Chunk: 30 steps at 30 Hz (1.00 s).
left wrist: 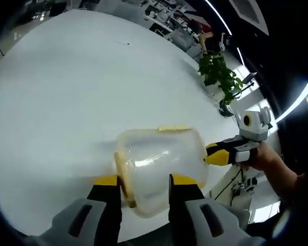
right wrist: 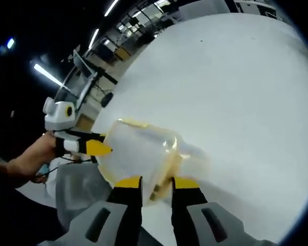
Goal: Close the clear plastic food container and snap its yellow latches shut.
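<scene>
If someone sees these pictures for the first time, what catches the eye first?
The clear plastic container with yellow latches, at the edge of the big white table. The left gripper and right gripper meet it from opposite ends. A green plant stands beyond the table.

Clear container (left wrist: 161, 171) w/ yellow latches (left wrist: 124, 179), yellow-tipped claws, white table (left wrist: 66, 92), prob. green plant (left wrist: 219, 74).

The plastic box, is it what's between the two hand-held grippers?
Yes. In the left gripper view, the clear plastic box sits between the left hand-held gripper and the right hand-held gripper.
</scene>
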Motion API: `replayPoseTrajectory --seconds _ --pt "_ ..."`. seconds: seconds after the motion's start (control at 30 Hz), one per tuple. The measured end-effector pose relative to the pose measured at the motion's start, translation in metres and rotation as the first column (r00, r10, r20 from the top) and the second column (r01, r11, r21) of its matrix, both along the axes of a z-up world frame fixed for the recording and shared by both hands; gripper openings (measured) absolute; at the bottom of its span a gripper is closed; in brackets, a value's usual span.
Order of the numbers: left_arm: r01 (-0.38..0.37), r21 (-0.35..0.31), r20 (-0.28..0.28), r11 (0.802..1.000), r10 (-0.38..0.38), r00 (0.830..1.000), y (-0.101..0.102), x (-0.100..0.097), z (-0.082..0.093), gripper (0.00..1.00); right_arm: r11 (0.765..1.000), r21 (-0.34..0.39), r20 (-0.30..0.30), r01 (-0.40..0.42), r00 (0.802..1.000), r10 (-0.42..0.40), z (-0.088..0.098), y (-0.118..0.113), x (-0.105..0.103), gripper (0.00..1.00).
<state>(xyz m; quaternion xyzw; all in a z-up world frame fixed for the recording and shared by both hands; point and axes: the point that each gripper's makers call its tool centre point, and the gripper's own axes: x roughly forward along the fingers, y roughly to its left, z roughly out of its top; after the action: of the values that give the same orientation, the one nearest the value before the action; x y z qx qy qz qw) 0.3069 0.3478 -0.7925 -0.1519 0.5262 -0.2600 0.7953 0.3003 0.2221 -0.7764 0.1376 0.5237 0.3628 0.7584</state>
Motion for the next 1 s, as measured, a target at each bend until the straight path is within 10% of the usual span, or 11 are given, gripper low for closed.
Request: replayPoseTrajectory --seconds 0.87,1.0 --pt "-0.003 -0.004 0.021 1.0 0.003 1.0 0.01 -0.001 0.013 0.39 1.0 0.004 0.049 0.011 0.999 -0.012 0.004 0.002 -0.003 0.21" --pt "0.067 0.098 0.153 0.993 -0.082 0.985 0.022 0.014 0.018 0.39 1.0 -0.002 0.064 -0.004 0.998 0.004 0.005 0.009 -0.005 0.21"
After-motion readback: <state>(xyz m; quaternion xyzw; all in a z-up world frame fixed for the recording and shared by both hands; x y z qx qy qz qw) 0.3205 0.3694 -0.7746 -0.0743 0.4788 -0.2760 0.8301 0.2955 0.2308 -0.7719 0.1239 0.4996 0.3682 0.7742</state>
